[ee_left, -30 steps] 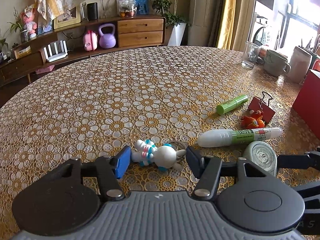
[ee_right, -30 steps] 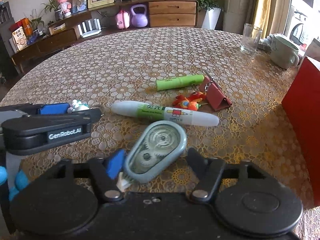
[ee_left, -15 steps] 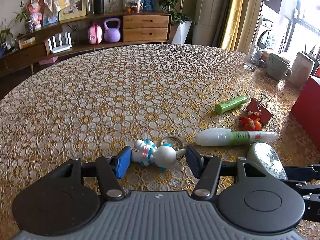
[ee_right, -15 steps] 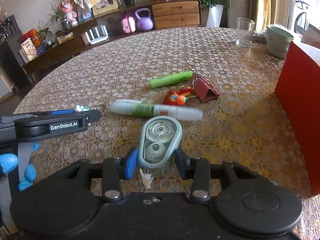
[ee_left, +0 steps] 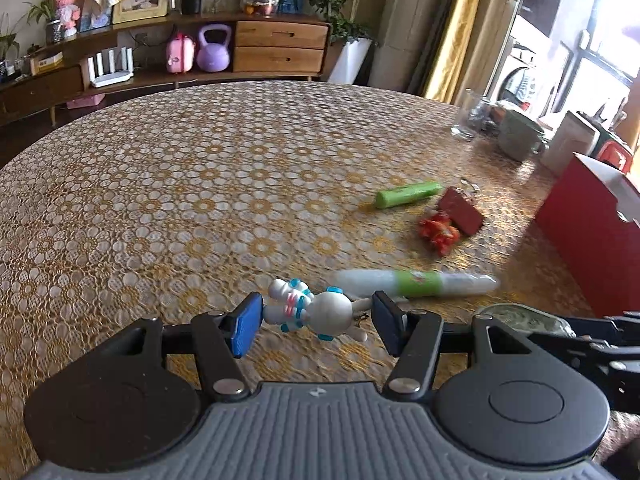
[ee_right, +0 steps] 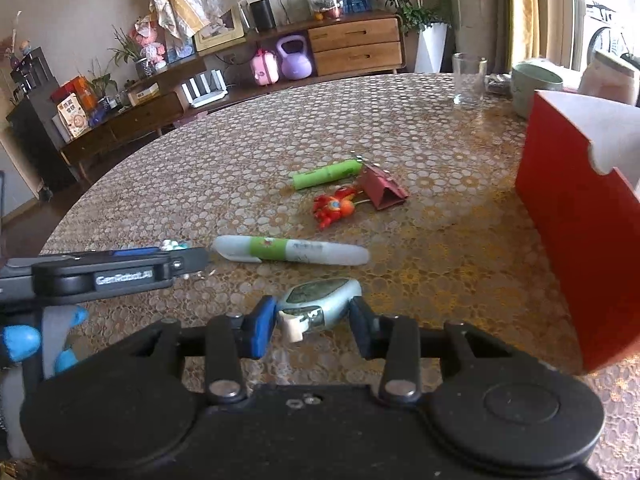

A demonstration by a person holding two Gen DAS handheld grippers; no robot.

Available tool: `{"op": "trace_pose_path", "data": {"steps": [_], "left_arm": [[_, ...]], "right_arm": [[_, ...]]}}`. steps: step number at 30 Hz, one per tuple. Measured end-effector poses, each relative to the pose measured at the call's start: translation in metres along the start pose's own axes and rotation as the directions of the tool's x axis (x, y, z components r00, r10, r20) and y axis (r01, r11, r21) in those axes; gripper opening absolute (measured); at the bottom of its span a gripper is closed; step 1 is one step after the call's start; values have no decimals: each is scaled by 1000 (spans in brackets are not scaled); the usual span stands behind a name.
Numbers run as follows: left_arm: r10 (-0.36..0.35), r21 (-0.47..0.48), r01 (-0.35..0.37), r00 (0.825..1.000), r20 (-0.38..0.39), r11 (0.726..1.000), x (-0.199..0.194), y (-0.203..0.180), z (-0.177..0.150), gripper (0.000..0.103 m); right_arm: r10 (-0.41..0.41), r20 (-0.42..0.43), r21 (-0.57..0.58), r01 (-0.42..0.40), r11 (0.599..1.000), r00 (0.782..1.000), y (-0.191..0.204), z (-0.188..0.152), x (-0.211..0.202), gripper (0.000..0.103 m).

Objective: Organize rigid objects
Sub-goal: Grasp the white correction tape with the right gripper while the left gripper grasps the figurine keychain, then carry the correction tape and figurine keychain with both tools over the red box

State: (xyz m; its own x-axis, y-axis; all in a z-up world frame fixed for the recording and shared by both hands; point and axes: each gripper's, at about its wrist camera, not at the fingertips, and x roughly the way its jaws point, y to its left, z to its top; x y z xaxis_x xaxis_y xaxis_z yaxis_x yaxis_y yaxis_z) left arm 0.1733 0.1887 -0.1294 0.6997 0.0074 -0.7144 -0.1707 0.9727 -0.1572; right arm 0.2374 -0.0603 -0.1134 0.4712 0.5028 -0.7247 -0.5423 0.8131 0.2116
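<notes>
Our left gripper (ee_left: 316,322) holds a white toy (ee_left: 320,312) with blue and pink trim crosswise between its fingers (ee_left: 245,330), which press on its two ends; the toy hangs above the bench (ee_left: 180,200). Our right gripper (ee_right: 312,326) is clamped on a pale blue tape dispenser (ee_right: 320,300), its fingers (ee_right: 262,330) narrow against the dispenser's sides, the white tip pointing back toward the camera. Those fingers have just been closing, with the dispenser between them.

Just beyond both grippers a white and green marker (ee_right: 290,250) lies flat on the bench. Farther out we see an orange toy (ee_right: 334,208), touching or nearly touching a dark red binder clip (ee_right: 382,192), and a green tube (ee_right: 326,174) beside the clip. A red box (ee_right: 580,220) stands at the right, well apart from these. A glass (ee_right: 468,78) and a green mug (ee_right: 534,86) stand at the far edge. In the right view the left gripper shows side-on at the left.
</notes>
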Motion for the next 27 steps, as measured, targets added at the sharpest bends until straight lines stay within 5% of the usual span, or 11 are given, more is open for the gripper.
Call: {"op": "trace_pose_path", "data": {"steps": [14, 27], "left_arm": [[-83, 19, 83, 996, 16, 996, -40, -45, 6, 59], [-176, 143, 166, 983, 58, 976, -78, -130, 35, 59]], "right_arm": [[20, 103, 61, -26, 998, 994, -29, 1, -50, 39], [7, 259, 106, -36, 994, 966, -74, 25, -109, 39]]}}
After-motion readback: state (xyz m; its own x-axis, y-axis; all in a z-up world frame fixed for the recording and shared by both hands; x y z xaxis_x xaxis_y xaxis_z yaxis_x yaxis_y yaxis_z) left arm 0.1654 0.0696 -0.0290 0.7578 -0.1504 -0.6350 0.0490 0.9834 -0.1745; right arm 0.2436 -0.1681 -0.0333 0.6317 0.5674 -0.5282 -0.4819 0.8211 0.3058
